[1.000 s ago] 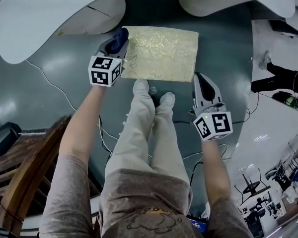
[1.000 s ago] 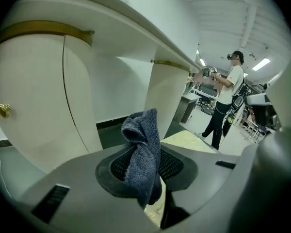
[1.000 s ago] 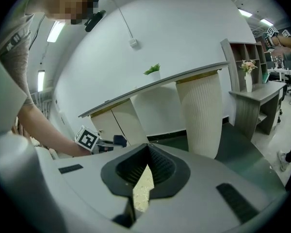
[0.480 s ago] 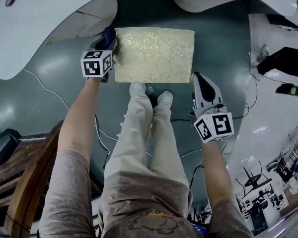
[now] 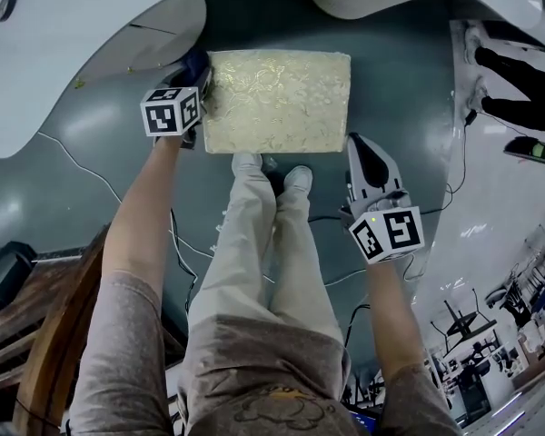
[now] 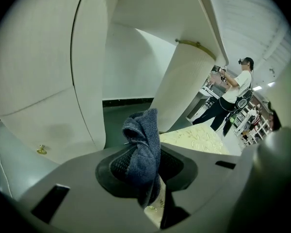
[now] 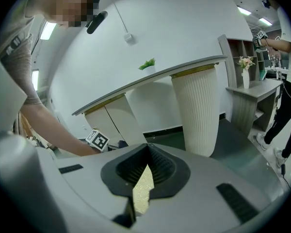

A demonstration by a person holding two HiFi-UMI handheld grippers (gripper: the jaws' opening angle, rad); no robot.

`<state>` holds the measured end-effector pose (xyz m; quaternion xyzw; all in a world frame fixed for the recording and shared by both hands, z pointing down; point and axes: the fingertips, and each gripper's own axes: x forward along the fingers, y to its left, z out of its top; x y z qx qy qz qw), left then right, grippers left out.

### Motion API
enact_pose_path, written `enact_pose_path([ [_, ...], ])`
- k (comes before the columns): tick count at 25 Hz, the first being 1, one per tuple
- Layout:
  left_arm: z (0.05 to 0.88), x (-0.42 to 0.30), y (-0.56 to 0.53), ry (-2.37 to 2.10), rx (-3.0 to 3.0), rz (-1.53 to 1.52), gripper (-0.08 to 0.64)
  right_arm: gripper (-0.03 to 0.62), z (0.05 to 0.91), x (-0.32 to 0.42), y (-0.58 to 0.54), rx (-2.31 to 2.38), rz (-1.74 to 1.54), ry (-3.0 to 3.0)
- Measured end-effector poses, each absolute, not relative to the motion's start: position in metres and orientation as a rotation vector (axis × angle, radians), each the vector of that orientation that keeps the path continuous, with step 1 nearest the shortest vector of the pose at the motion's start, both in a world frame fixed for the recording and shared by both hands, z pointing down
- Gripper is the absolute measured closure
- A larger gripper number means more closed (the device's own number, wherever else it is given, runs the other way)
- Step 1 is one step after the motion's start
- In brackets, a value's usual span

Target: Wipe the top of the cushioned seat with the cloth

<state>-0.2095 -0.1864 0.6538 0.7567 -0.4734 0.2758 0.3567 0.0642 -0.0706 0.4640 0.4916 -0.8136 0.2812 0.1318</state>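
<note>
The cushioned seat (image 5: 277, 101) is a gold-patterned rectangle on the grey floor, just beyond the person's shoes. My left gripper (image 5: 196, 73) sits at the seat's far left corner, shut on a dark blue cloth (image 5: 198, 60). In the left gripper view the cloth (image 6: 141, 130) bunches up between the jaws of the left gripper (image 6: 145, 147), with the seat (image 6: 199, 139) just to its right. My right gripper (image 5: 357, 145) hovers off the seat's near right corner, shut and holding nothing. In the right gripper view a sliver of the seat (image 7: 143, 191) shows through the right gripper (image 7: 146, 166).
White curved tabletops (image 5: 64, 34) and a ribbed white pedestal (image 7: 199, 110) ring the seat. A wooden chair (image 5: 36, 334) stands at the lower left. Cables (image 5: 82, 148) trail over the floor. Another person (image 5: 518, 71) stands at the right.
The left gripper with the cloth has slid a little farther along the seat's left edge, toward its far corner. The right gripper has stayed near the seat's near right corner.
</note>
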Motion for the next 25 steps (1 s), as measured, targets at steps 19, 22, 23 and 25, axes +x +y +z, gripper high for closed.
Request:
enact_pose_path([
  [19, 0.644, -0.138, -0.205, -1.093, 2.047, 0.674, 0.462, 0.586, 0.466, 0.07, -0.07, 1.486, 0.853, -2.338],
  [22, 0.643, -0.12, -0.206, -1.049, 2.086, 0.705, 0.462, 0.586, 0.466, 0.072, -0.07, 1.502, 0.861, -2.335],
  [23, 0.643, -0.113, -0.206, -1.03, 2.1, 0.713, 0.462, 0.586, 0.466, 0.073, -0.069, 1.506, 0.863, -2.332],
  [25, 0.642, -0.098, -0.205, -0.992, 2.125, 0.723, 0.462, 0.586, 0.466, 0.075, -0.067, 1.512, 0.868, -2.328],
])
